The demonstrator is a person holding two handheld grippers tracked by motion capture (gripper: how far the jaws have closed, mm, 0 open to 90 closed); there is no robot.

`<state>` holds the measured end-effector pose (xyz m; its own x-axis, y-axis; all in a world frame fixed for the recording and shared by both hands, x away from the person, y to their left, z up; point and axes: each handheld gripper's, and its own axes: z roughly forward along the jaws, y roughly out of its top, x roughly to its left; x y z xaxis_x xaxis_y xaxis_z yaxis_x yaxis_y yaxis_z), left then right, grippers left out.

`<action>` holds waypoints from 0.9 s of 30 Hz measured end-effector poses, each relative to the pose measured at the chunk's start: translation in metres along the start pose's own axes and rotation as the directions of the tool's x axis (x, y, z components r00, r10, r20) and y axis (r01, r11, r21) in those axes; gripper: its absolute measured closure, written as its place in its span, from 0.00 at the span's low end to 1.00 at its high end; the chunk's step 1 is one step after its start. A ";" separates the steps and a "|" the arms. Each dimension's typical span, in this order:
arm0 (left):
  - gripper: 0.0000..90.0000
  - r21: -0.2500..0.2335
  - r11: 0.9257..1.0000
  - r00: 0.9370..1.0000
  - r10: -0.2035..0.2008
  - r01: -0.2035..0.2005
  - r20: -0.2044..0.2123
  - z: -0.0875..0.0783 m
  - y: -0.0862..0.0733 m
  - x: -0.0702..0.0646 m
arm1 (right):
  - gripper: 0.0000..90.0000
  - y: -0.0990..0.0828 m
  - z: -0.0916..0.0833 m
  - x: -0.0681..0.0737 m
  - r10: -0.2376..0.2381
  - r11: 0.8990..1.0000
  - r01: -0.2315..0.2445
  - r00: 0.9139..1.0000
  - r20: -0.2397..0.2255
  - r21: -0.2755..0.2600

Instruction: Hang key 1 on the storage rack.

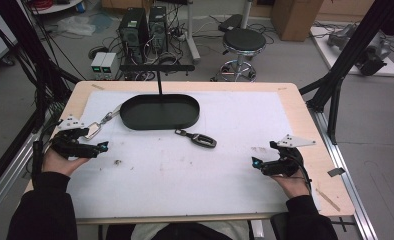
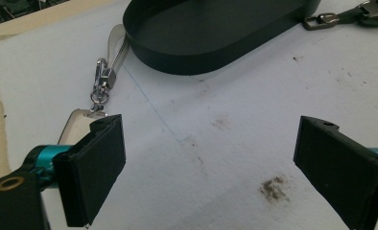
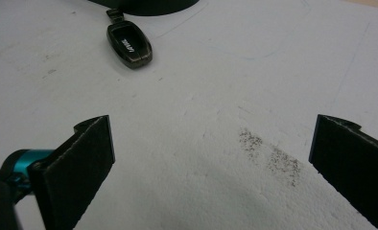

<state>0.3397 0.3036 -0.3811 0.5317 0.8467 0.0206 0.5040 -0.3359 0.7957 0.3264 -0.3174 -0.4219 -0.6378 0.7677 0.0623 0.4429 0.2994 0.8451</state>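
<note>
Car key fob (image 3: 129,45) lies flat on the white mat, just in front of the black oval tray (image 1: 160,112). I rest my right tool (image 1: 263,163) and left tool (image 1: 97,148) low at the counter's sides, jaws apart and empty, leaving the middle reachable.
</note>
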 end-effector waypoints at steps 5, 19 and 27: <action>0.13 0.050 0.999 1.000 0.022 -0.023 0.021 0.016 0.009 0.006 | 0.01 -0.001 0.001 0.000 0.006 1.000 -0.006 1.000 -0.007 0.003; 0.16 0.065 0.998 1.000 -0.009 0.008 0.021 0.034 0.033 0.037 | 0.01 -0.002 0.003 -0.002 0.003 1.000 -0.003 1.000 0.005 0.018; 0.16 0.111 0.994 0.999 0.014 -0.019 0.043 0.050 0.045 0.050 | 0.01 -0.003 0.005 -0.001 -0.013 0.999 0.013 1.000 0.004 0.037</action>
<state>0.4231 0.3105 -0.3751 0.5677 0.8232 0.0061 0.5665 -0.3960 0.7227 0.3287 -0.3159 -0.4276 -0.6409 0.7660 0.0492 0.4577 0.3300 0.8256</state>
